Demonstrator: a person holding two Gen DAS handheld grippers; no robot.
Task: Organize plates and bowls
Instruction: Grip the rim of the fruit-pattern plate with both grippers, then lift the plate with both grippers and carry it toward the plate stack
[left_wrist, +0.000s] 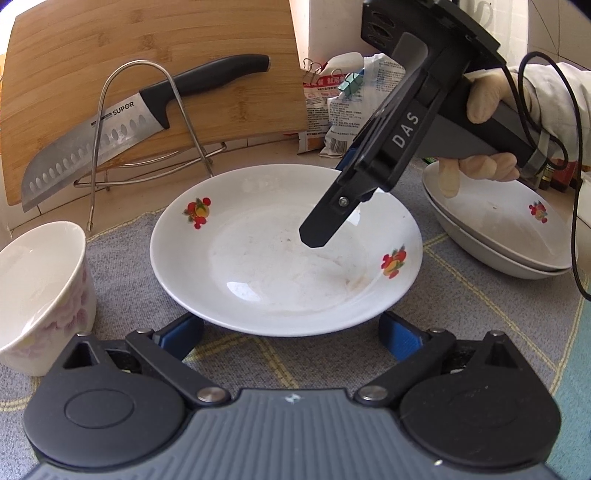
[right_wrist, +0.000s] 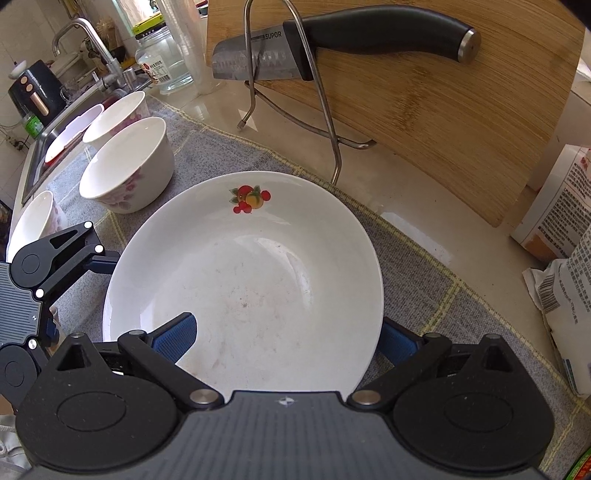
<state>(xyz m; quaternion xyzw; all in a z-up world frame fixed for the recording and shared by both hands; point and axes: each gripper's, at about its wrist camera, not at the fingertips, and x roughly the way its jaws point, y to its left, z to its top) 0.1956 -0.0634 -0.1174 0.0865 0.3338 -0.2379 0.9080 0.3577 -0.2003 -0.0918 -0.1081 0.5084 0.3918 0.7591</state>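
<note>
knife (left_wrist: 110, 125) on wire rack (left_wrist: 147, 122) | bamboo board (left_wrist: 207, 40) | faucet (right_wrist: 92, 44) | jar (right_wrist: 162, 62)

In the left wrist view, the white fruit-printed ceramic plate (left_wrist: 286, 251) fills the centre of the grey checked cloth (left_wrist: 122, 258). A white floral bowl (left_wrist: 40, 291) blocks the lower left, stacked white plates (left_wrist: 498, 236) the right. Behind, the wire rack (left_wrist: 147, 122) and bamboo cutting board (left_wrist: 155, 48) with steel knife (left_wrist: 110, 129) close the upper left. Bare cloth lies between plate and bowl.
</note>
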